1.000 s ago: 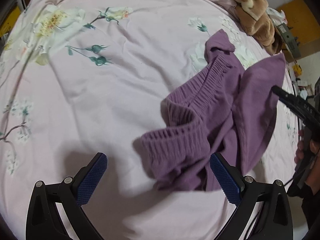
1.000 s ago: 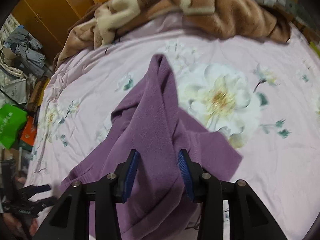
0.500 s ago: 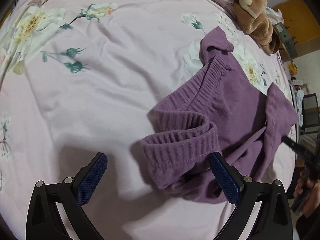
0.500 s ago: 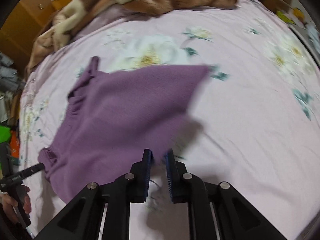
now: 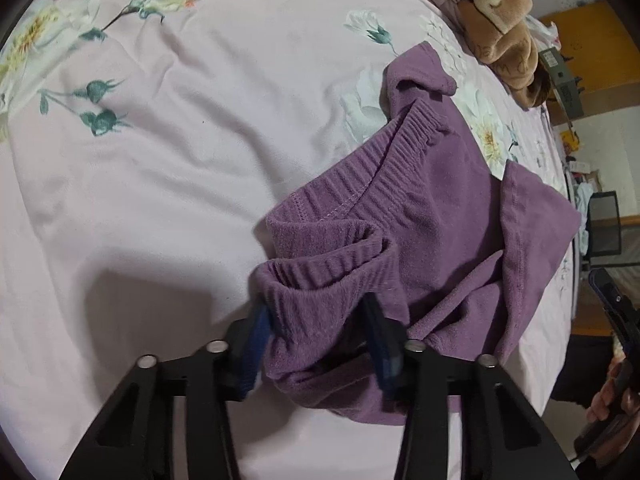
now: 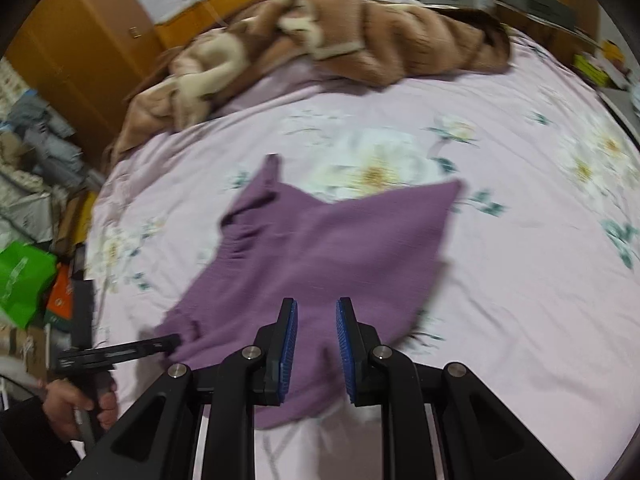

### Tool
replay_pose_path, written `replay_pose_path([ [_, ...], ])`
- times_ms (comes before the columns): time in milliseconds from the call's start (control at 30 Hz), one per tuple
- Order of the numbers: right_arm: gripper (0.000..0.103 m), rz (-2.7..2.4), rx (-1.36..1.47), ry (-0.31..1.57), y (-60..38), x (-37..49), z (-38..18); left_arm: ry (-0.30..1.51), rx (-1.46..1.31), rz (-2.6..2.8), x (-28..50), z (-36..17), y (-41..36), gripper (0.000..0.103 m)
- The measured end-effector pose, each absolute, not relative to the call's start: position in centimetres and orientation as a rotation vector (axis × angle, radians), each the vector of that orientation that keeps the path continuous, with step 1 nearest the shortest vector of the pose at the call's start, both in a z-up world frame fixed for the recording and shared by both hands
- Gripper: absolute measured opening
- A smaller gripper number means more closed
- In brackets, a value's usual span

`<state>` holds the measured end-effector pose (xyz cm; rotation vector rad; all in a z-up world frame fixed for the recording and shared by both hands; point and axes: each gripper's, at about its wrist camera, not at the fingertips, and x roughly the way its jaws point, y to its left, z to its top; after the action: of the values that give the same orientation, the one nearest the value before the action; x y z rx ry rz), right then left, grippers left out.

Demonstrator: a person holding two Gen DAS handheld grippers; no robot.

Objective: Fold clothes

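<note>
On the pink flowered bedsheet (image 5: 168,184), the left gripper (image 5: 316,344) is closing on the ribbed waistband of the purple shorts (image 5: 420,216). The right gripper (image 6: 316,352) hangs above them, jaws opening, nothing between. Beyond lies a brown blanket (image 6: 360,36).

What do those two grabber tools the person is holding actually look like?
Each is matte black plastic: the left gripper and the right gripper have two angular fingers with triangular cut-outs and silver pivot screws. The pads are blue and finely ribbed. Seen side-on, the tool is a long black bar on a pistol-style handle. The person's sleeve is dark.
</note>
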<state>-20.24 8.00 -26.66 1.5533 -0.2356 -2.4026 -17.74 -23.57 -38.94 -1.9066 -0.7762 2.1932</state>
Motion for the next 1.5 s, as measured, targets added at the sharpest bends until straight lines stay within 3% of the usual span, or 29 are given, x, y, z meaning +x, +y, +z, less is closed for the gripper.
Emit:
replay_pose_path([
  [100, 0.02, -2.347, 1.531, -0.21, 5.6, -20.5, -26.7, -0.8, -1.884, 2.21, -17.1, -38.3, -24.0, 0.021],
  [467, 0.021, -2.124, 1.522, 0.055, -2.5, -23.7, -29.3, -0.989, -1.842, 2.336, -10.6, -34.7, -27.9, 0.016],
  [733, 0.034, -1.959, 1.466, 0.311, -8.1, -26.7, -31.3, -1.159, -1.94, 2.348, -4.2, -35.7, -32.1, 0.016],
  [933, 0.037, -1.752, 1.379, 0.474, -14.2, -28.5, -33.6, -1.201, -1.982, 2.329, -3.8, -38.2, -31.8, 0.021],
  [1100, 0.038, -1.59, 1.39, 0.548, -17.3, -28.8, -36.5, -1.255, -2.001, 2.337, -4.4, -39.8, -32.1, 0.034],
  [1233, 0.038, -1.511, 1.429, 0.589, -18.5, -29.0, -38.8, -1.279, -1.979, 2.358, -4.7, -40.2, -32.2, 0.038],
  [1267, 0.037, -1.506, 1.45, 0.589, -18.5, -29.1, -39.2, -1.29, -1.972, 2.361, -4.8, -40.3, -32.2, 0.037],
  [1333, 0.013, -1.519, 1.468, 0.6, -18.4, -29.0, -39.6, -1.297, -1.947, 2.381, -4.9, -40.2, -32.3, 0.032],
  [1367, 0.013, -1.523, 1.463, 0.596, -18.3, -28.9, -39.4, -1.295, -1.932, 2.391, -4.9, -39.9, -32.3, 0.023],
  [1500, 0.01, -1.576, 1.411, 0.584, -18.1, -28.5, -37.6, -1.303, -1.85, 2.43, -4.6, -38.2, -32.4, 0.019],
])
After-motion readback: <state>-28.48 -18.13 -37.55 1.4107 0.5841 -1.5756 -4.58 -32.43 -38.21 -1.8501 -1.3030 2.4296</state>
